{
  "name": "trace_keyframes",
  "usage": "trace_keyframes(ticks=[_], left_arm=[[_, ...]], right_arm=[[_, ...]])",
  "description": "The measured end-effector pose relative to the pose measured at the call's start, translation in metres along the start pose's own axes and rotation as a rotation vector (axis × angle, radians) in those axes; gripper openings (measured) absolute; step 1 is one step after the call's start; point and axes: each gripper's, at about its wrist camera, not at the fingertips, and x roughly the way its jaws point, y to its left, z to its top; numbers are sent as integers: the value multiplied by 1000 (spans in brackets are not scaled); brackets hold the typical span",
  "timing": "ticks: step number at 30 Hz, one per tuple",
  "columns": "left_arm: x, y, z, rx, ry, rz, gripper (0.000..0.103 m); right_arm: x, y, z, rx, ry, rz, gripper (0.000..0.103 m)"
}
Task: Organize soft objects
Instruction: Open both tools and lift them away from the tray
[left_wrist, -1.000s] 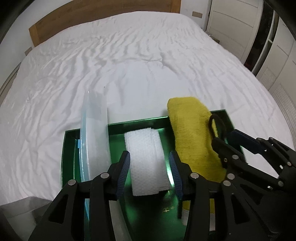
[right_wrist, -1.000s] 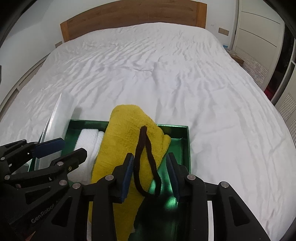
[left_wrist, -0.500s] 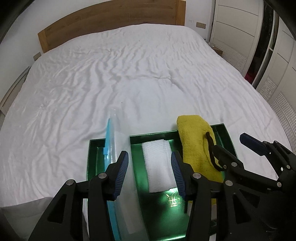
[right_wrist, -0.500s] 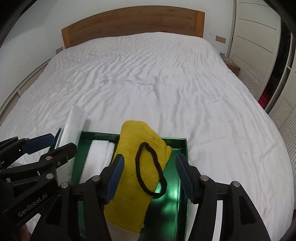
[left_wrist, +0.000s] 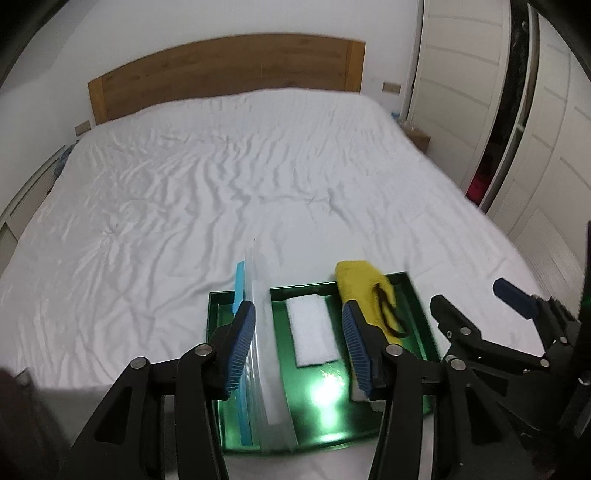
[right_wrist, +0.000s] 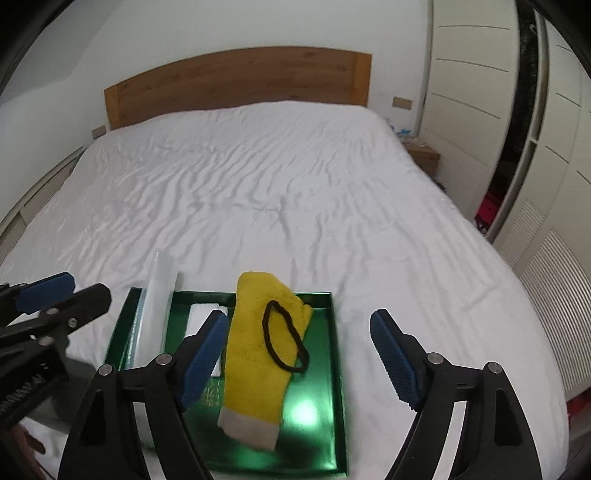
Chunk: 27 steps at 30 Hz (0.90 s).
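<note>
A green tray (left_wrist: 214, 314) (right_wrist: 334, 332) lies on the bed's near edge. In it are a clear zip bag (left_wrist: 269, 369) (right_wrist: 159, 306) with a blue strip, a folded white cloth (left_wrist: 312, 332) (right_wrist: 201, 310) and a yellow towel (left_wrist: 358, 284) (right_wrist: 251, 350). A black hair band (left_wrist: 388, 317) (right_wrist: 265, 325) rests on the towel. My left gripper (left_wrist: 297, 332) (right_wrist: 85, 286) hangs above the bag and cloth with its jaws opening and nothing between them. My right gripper (right_wrist: 299, 325) (left_wrist: 471, 295) hovers over the towel, its jaws opening wide and empty.
The white wrinkled bed sheet (left_wrist: 221, 184) stretches back to a wooden headboard (right_wrist: 236, 81). White wardrobe doors (right_wrist: 480, 110) and a small nightstand (right_wrist: 423, 153) stand at the right. Part of a hand (right_wrist: 22, 443) shows at the lower left of the right wrist view.
Both grippers have risen and drawn back from the tray. The right jaws have spread wide, and the black band that was between them now lies on the yellow towel. The left jaws widened a little.
</note>
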Motion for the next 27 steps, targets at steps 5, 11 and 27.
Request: trace_keyframes(ticks=[5, 11, 27], left_arm=[[-52, 10, -28, -18, -57, -70, 48], [-104, 22, -67, -14, -102, -124, 48], [-195, 124, -147, 14, -104, -108, 49]], right_arm=[[-53, -1, -21, 46, -39, -18, 86], [-115, 17, -57, 60, -84, -83, 86], [-236, 147, -138, -27, -81, 5, 86]])
